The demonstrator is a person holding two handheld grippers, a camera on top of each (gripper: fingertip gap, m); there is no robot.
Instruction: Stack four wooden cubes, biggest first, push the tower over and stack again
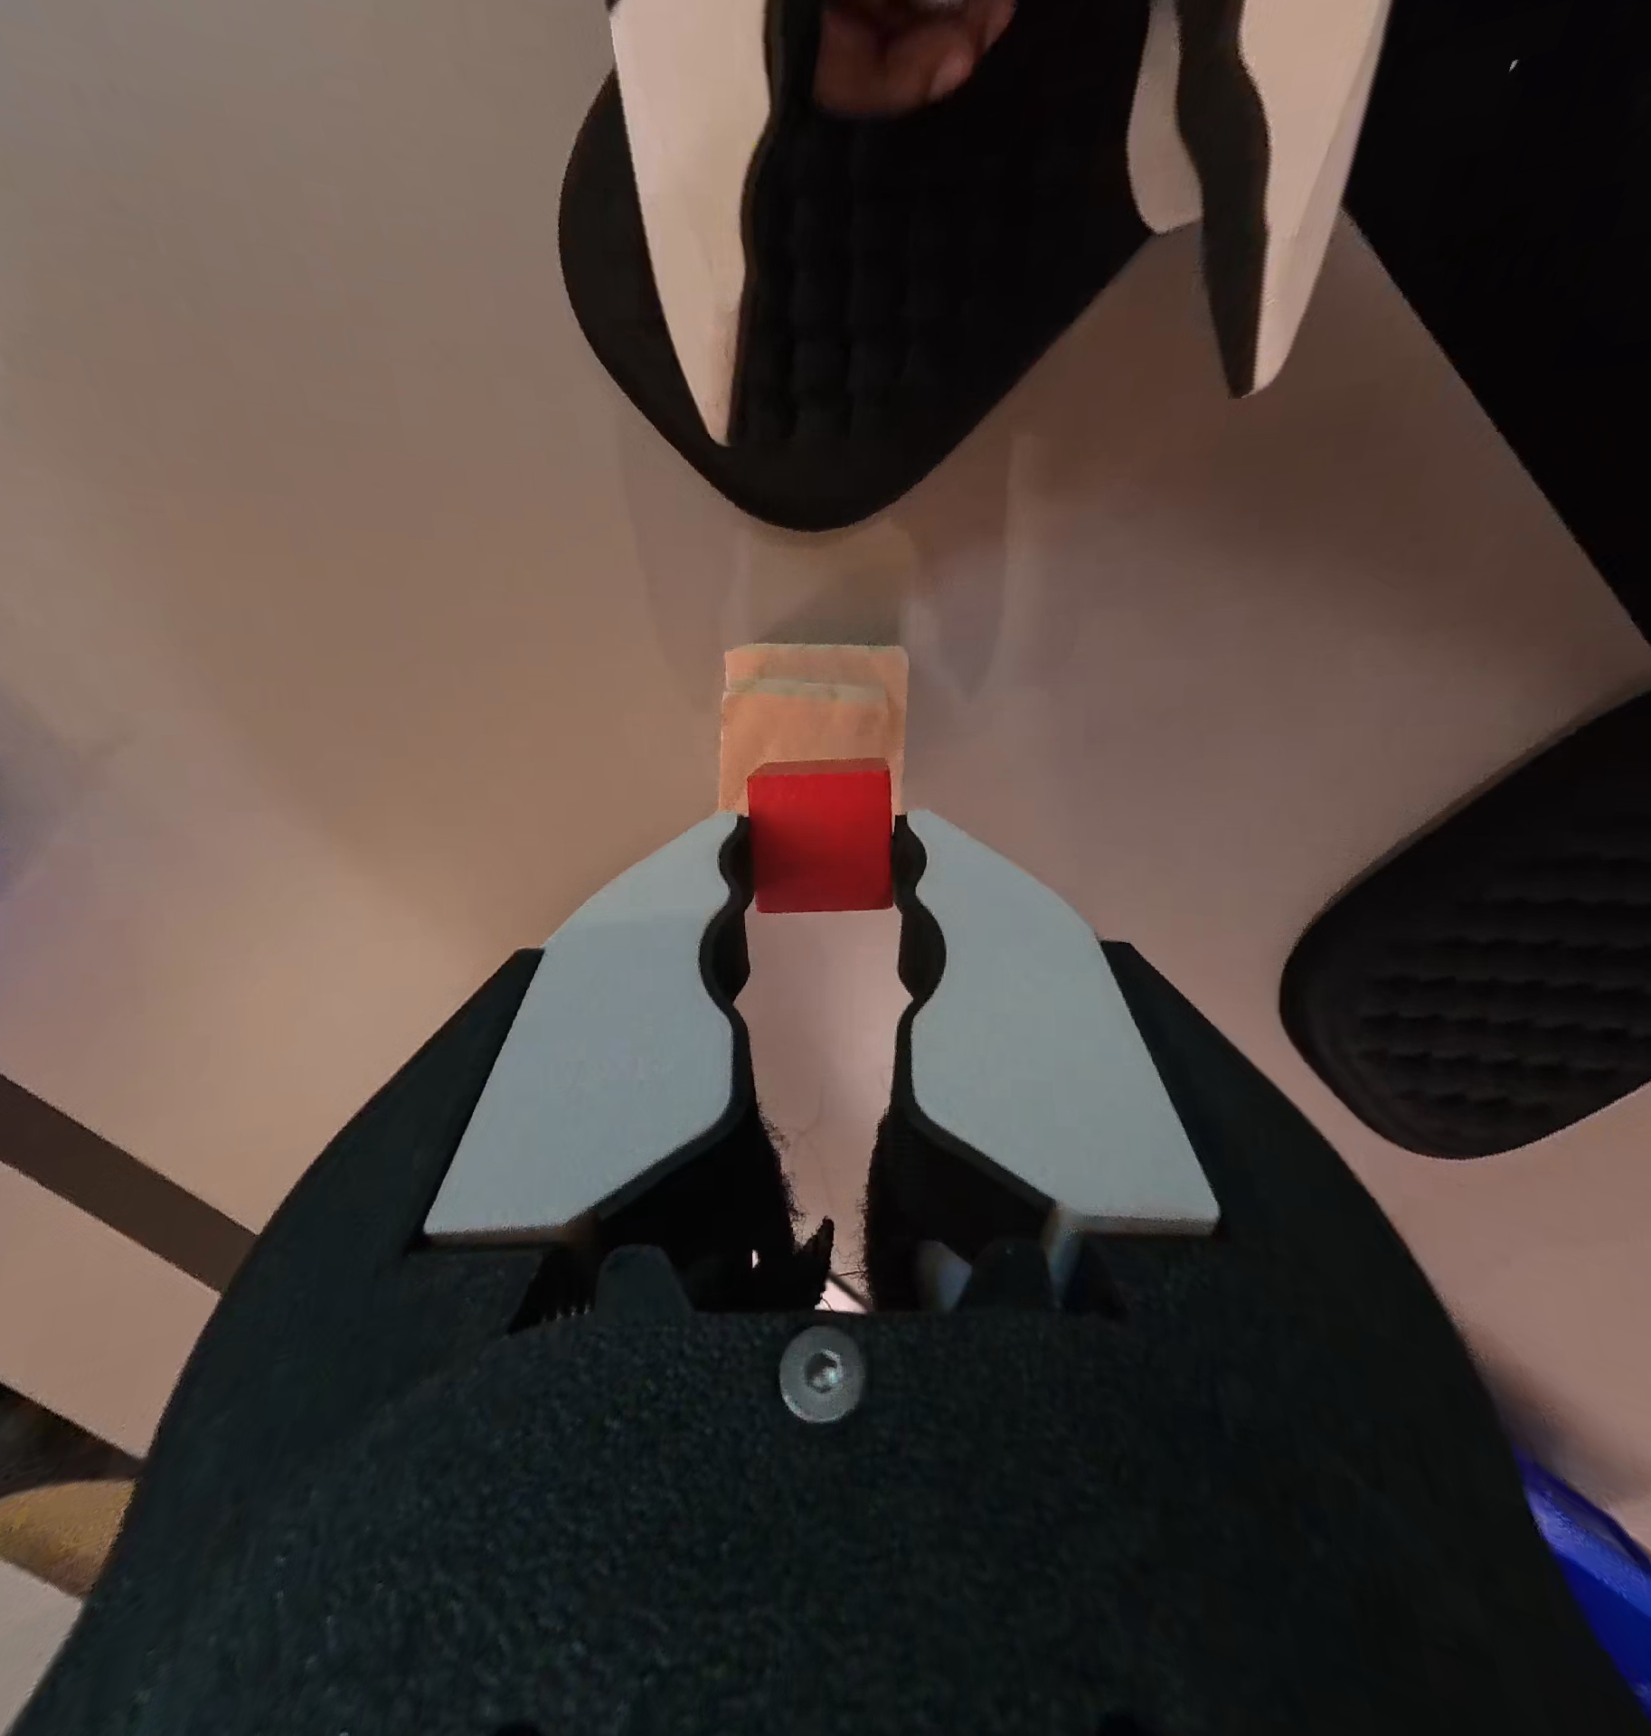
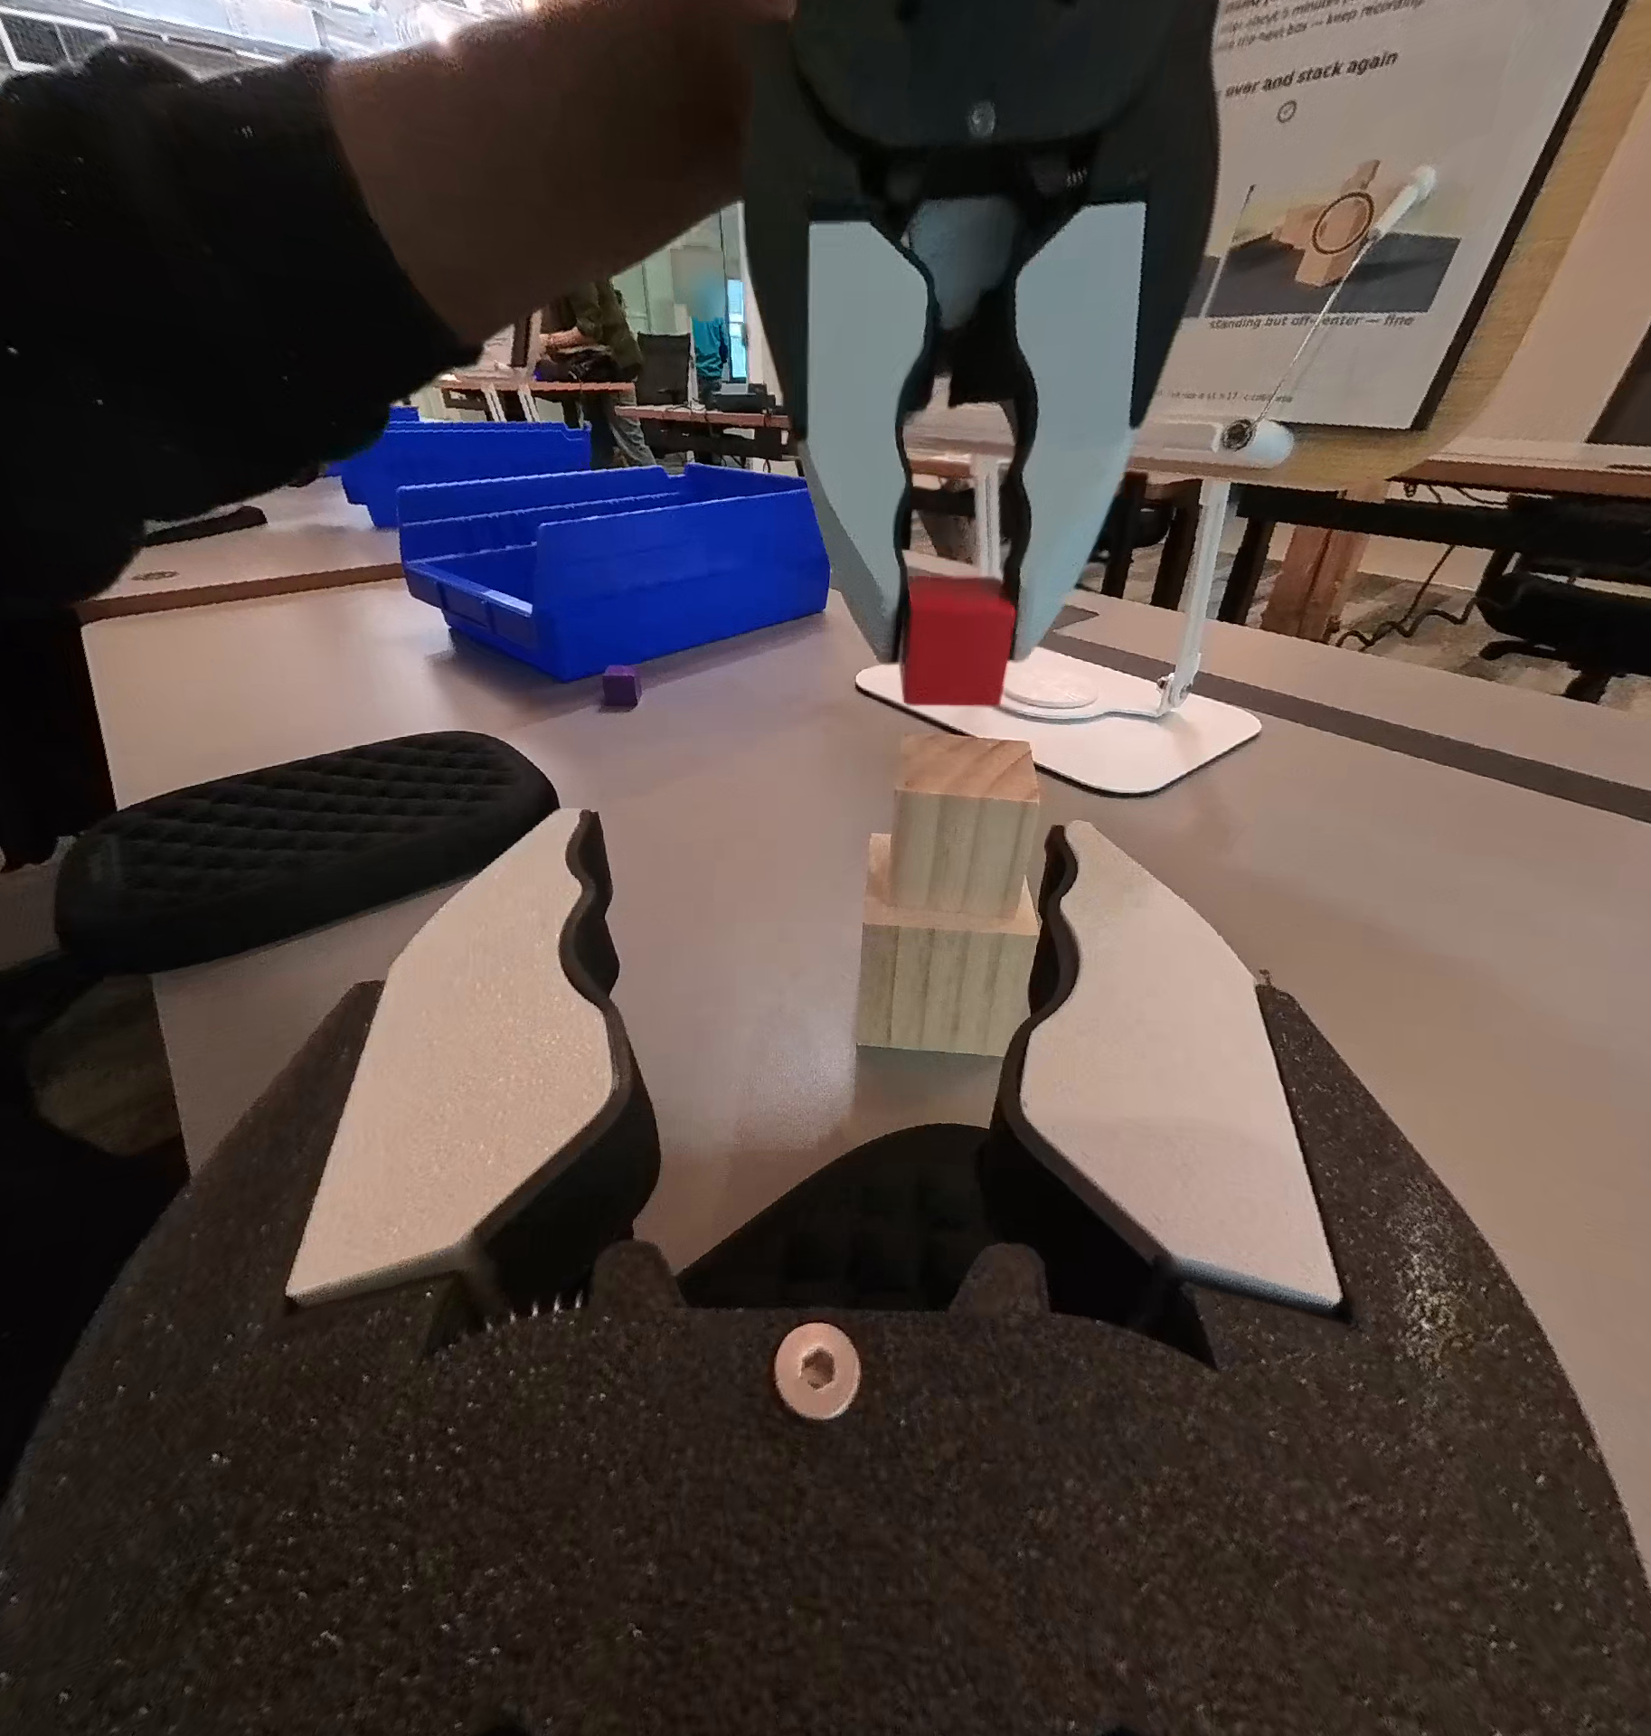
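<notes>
The left claw (image 2: pixel 958 620) points straight down over the middle of the desk (image 2: pixel 756 845), carried by a bare forearm (image 2: pixel 540 160) in a black sleeve that reaches in from the upper left of the right wrist view. Its two pads press on opposite sides of a small red cube (image 2: pixel 956 642), which hangs in the air directly above a stack of two pale wooden cubes (image 2: pixel 953 902), clear of the top one. The right claw (image 2: pixel 826 902) lies low and level near the desk's near edge, its jaws spread wide with nothing held; the wooden stack stands between its fingers, just beside the right-hand pad (image 2: pixel 1057 902) and well apart from the left-hand one, and whether the right-hand pad touches the wood cannot be told. A black padded rest (image 2: pixel 305 836) lies toward the left edge. Farther back sit a blue plastic bin (image 2: pixel 615 564), with a tiny purple cube (image 2: pixel 621 685) just in front of it, and a white flat-based stand (image 2: pixel 1132 742) behind the red cube. A printed poster (image 2: pixel 1338 225) with a picture of stacked wooden blocks and some writing leans at the far right.
</notes>
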